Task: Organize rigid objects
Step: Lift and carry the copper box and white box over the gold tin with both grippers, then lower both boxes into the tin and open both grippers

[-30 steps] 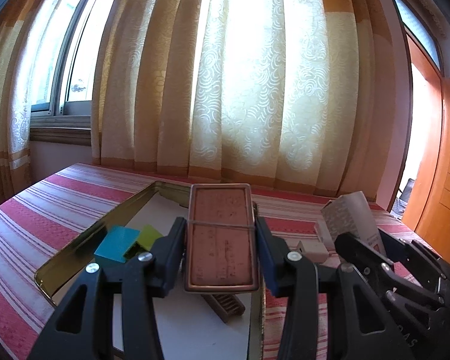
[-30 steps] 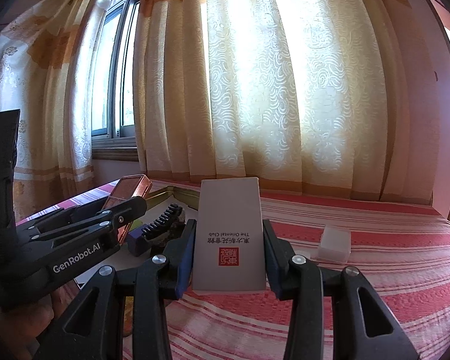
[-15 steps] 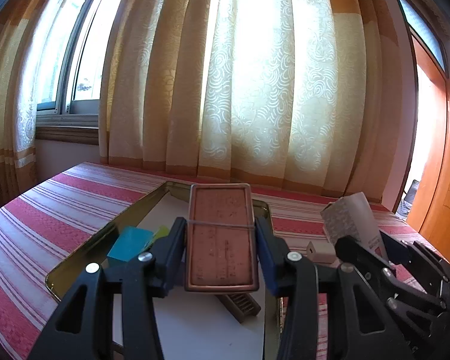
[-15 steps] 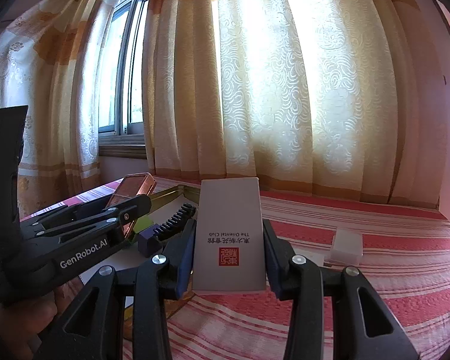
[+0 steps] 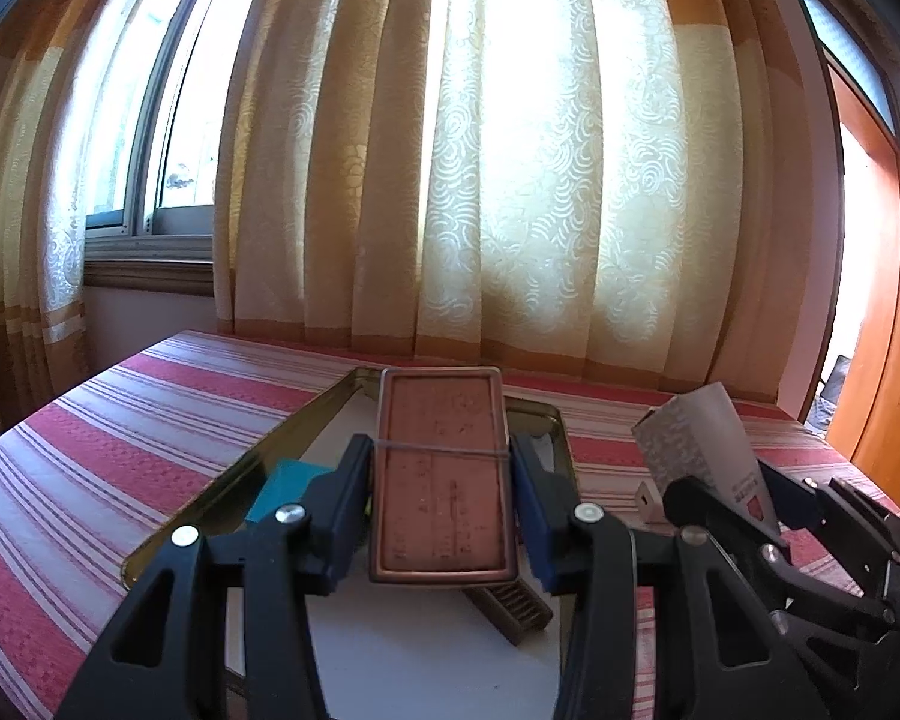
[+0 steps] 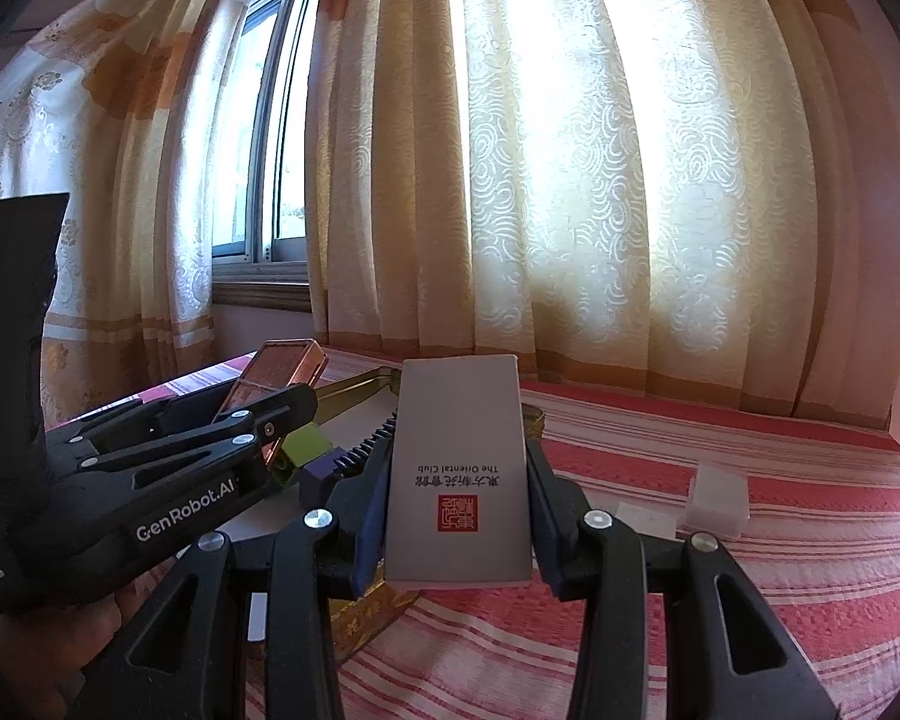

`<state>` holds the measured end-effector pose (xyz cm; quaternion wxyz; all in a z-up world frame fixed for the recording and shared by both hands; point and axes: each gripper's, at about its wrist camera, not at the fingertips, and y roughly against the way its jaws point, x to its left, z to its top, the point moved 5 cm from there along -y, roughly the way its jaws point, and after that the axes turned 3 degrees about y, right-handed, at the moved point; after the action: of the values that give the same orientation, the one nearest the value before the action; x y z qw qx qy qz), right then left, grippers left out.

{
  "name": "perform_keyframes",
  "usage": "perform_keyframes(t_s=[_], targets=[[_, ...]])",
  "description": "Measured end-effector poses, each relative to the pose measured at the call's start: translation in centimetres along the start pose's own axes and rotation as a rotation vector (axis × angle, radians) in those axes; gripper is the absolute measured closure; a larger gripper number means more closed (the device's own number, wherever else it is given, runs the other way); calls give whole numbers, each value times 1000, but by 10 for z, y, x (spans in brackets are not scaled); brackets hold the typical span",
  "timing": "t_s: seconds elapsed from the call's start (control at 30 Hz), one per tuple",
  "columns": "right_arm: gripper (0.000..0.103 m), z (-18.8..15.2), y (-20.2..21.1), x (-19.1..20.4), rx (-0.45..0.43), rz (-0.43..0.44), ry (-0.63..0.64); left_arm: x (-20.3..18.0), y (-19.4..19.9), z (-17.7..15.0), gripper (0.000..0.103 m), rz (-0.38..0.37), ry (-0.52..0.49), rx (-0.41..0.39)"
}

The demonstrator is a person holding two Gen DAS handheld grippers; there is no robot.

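Left hand-held gripper (image 5: 444, 480) pinches a copper-framed case (image 5: 443, 474) by its long sides, holding it upright above a gold-rimmed tray (image 5: 270, 450) on the red-striped surface (image 5: 120, 432). Within the tray, a teal block (image 5: 282, 486) lies at 9 o'clock from the case and a brown comb (image 5: 510, 606) at 5 o'clock. At 3 o'clock, the right hand-held gripper (image 6: 459, 498) clamps a grey card box (image 6: 459, 468) over the tray's right edge. Two translucent boxes (image 6: 720, 498) rest on the surface at 3 o'clock from it.
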<state>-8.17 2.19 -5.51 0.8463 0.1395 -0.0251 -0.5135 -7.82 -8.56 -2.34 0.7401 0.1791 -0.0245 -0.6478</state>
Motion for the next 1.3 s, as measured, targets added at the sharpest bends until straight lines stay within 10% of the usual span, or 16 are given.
perform_keyframes(t_s=[1.3], targets=[[59, 3, -31, 29, 73, 73, 44, 35, -15, -5, 58, 62, -11, 124]])
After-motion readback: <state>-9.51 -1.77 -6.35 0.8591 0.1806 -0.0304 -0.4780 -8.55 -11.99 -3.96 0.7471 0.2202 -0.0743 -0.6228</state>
